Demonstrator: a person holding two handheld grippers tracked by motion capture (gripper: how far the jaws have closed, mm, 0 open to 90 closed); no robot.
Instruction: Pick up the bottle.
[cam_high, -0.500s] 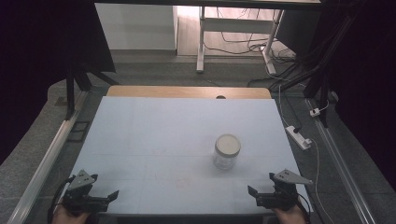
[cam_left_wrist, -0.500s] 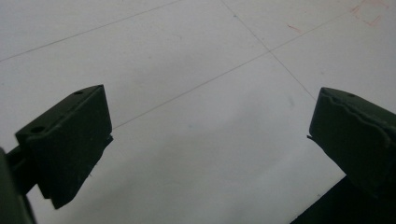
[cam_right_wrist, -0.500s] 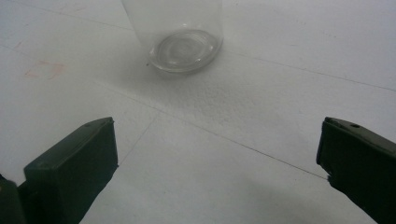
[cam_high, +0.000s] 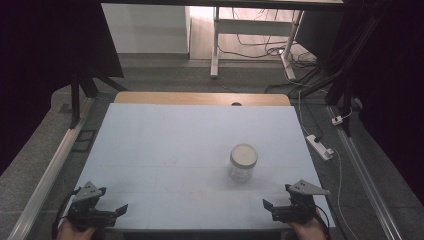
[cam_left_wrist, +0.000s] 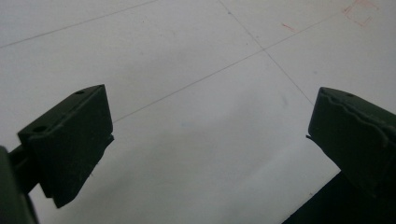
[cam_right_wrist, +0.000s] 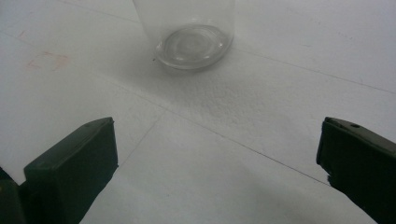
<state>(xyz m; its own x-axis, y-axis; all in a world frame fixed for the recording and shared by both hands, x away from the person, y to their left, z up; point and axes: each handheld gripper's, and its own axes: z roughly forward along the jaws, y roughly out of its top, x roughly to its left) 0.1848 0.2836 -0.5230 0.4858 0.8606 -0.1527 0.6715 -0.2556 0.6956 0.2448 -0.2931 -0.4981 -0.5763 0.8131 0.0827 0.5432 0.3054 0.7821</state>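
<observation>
Since its walls are clear and its base looks thick and moulded, the jar (cam_high: 243, 163) is most likely glass: rigid, fairly light while empty, smooth enough to slip, and breakable if it tips or drops. It stands upright on the pale table (cam_high: 165, 145), right of centre and somewhat toward the near side, with a flat whitish lid (cam_high: 243, 154) closing its mouth. The right gripper (cam_high: 280, 207) rests at the near right corner with its 2 jaws spread wide and nothing between them; in the right gripper view the jar's base (cam_right_wrist: 194, 44) lies straight ahead, a little apart. The left gripper (cam_high: 107, 212) sits at the near left corner, jaws also wide and empty, well apart from the jar.

A sound hold would be across the straight wall below the lid, jaws level and squeezed gently, because the curved glass gives the pads little to bite on. Taking the lid alone risks turning or loosening it.

Open room is generous: bare surface lies on every side of the jar, widest to the left and far. The right table edge is the nearest one to the jar, with a power strip (cam_high: 320, 147) on the floor beyond it, so moves are safer inward.
</observation>
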